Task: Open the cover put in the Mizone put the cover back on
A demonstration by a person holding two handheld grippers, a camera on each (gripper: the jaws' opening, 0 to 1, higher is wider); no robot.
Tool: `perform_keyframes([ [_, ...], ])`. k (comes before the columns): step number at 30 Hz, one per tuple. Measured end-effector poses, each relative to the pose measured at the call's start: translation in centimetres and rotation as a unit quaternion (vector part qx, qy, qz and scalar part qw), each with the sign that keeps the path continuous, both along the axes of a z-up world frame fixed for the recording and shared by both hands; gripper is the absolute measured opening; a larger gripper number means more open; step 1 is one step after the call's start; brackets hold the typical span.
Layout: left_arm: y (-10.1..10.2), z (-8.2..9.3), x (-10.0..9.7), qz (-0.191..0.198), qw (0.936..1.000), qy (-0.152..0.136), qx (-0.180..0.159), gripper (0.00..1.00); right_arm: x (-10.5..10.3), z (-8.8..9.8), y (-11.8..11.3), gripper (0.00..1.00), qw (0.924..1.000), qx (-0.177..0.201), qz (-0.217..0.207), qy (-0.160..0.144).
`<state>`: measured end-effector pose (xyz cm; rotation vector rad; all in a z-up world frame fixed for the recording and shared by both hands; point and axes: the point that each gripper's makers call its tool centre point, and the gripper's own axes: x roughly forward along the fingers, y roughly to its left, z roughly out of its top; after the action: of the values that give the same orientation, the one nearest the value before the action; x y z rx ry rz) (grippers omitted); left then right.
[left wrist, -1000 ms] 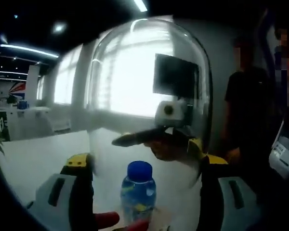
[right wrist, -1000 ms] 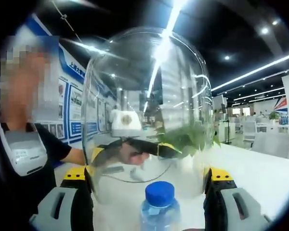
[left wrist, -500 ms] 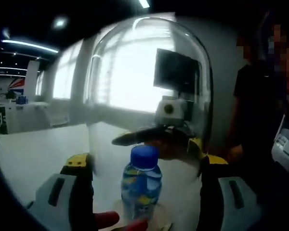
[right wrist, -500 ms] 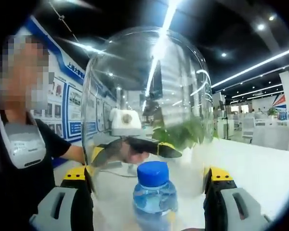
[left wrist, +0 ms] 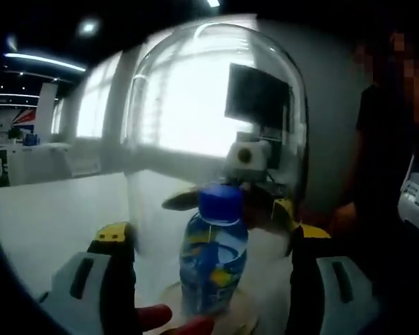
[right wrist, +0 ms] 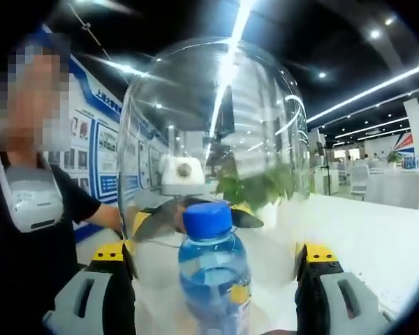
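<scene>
My left claw (left wrist: 209,241) and right claw (right wrist: 213,255) are both clamped on the cover (left wrist: 216,118), one on each side of its lower wall, yellow-tipped jaws pressed to the glass. The cover is a clear glass dome, upright, held between the two claws. The bottle (left wrist: 215,251), blue cap, blue liquid, yellow on the label, stands inside the cover's outline, cap about mid-height of the dome. In the left gripper view the bottle sits on a round base (left wrist: 246,317) on the white surface (left wrist: 49,216). Can't tell if the cover's rim touches the base. Through the glass each view catches the opposite claw beyond the bottle. In the right gripper view a green plant (right wrist: 255,187) shows behind the cover, and a person in black (right wrist: 35,230) stands beside it.
</scene>
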<state>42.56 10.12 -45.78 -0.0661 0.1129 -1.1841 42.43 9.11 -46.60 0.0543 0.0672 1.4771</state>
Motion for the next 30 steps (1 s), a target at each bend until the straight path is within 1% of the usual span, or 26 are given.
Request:
perform_keyframes([
  [9, 0.2, -1.5, 0.0, -0.001, 1.0, -0.006, 0.003, 0.77, 0.2, -1.4, 0.2, 0.9, 1.0, -0.006, 0.0, -0.008],
  [15, 0.3, -2.7, 0.1, -0.003, 0.9999, -0.006, 0.012, 0.77, 0.4, -2.5, 0.4, 0.9, 0.9997, -0.02, -0.001, -0.013],
  [19, 0.3, -3.5, 0.2, -0.003, 0.9998, -0.012, 0.018, 0.77, 0.4, -3.3, 0.4, 0.9, 0.9995, -0.026, 0.0, -0.02],
  [30, 0.3, -5.3, 0.5, -0.002, 0.9995, -0.011, 0.031, 0.77, 0.8, -5.3, 0.5, 0.9, 0.9993, -0.034, 0.001, -0.017],
])
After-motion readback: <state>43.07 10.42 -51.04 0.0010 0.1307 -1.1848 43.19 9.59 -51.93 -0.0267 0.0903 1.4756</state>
